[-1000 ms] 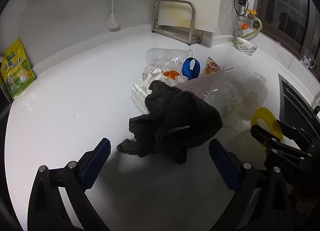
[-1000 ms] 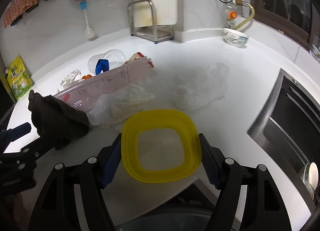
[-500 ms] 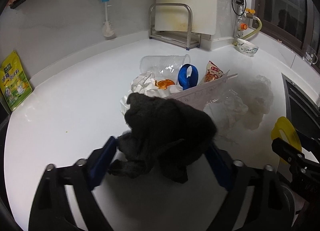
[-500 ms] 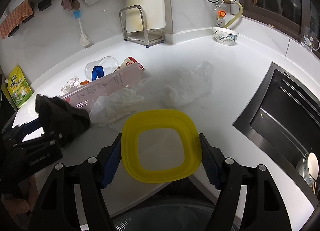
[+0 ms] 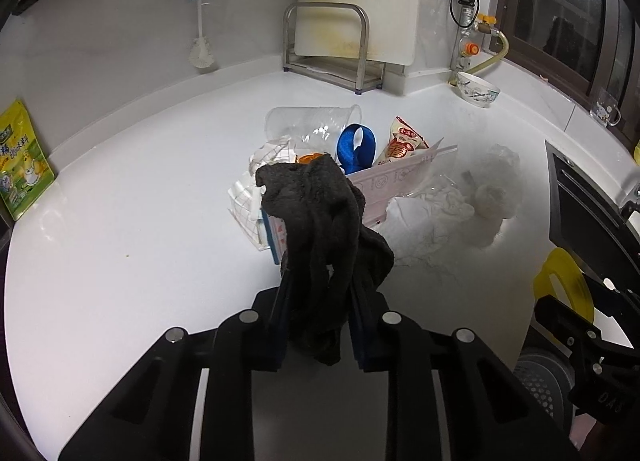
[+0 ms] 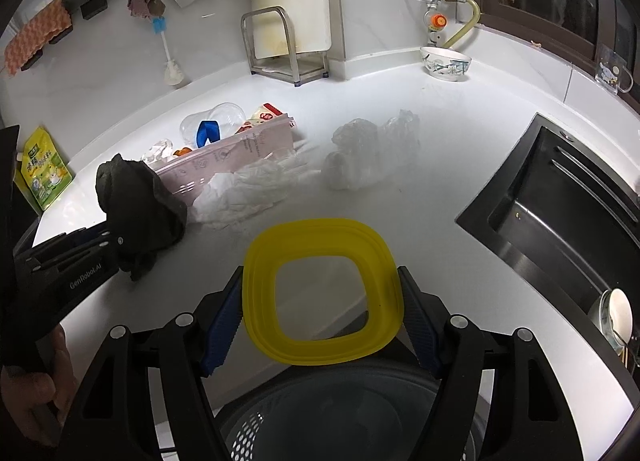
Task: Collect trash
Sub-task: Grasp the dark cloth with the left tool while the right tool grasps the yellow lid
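At the far left of the white countertop [image 5: 120, 221] a yellow-green pouch [image 5: 20, 165] is leaned against the wall. Further right, a dark grey rag [image 5: 320, 237] is pinched between the blue pads of the left gripper [image 5: 320, 325]; its jaws have just been closing and are now narrow, pressed on the cloth, which is bunched up above them and hangs down below. Behind the rag a heap of trash is seen on the counter: a clear plastic cup [image 5: 312, 125] on its side, a blue ring [image 5: 356, 147], a red-and-orange snack wrapper [image 5: 402, 141], a pink zip bag [image 5: 400, 181], and beside these, crumpled white plastic bags [image 5: 460, 209]. To the right, a yellow lid frame [image 6: 322, 289] is gripped by its two side edges in the right gripper [image 6: 322, 317], whose jaws are held wide by it, above a dark perforated bin [image 6: 340, 413]. At the far right a black sink [image 6: 560, 213] is set into the counter.
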{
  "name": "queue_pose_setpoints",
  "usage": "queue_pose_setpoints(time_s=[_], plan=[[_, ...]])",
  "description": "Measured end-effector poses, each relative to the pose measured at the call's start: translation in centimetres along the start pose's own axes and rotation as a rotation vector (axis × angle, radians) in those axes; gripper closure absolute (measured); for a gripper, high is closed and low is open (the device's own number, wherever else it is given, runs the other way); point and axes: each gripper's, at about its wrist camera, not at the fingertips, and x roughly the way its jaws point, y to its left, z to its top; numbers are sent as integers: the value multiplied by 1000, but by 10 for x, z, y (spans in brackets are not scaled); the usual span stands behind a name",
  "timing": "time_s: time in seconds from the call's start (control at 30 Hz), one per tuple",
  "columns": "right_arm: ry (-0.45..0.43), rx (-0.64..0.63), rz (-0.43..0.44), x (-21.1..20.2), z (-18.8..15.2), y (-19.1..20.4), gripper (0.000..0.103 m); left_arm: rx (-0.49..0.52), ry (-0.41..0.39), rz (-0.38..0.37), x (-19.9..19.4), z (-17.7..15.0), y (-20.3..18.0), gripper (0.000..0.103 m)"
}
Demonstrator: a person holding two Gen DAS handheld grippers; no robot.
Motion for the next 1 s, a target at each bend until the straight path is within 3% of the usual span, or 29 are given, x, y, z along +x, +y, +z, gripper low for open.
queue_pose_setpoints(time_s=[0.5,1.0], plan=[[-2,8,49,-37,-10,-16,33,14,-33,56,-59,2,-9,79],[29,-41,89,-88,-55,-52,33,34,-15,38,-123,-45,-68,79]])
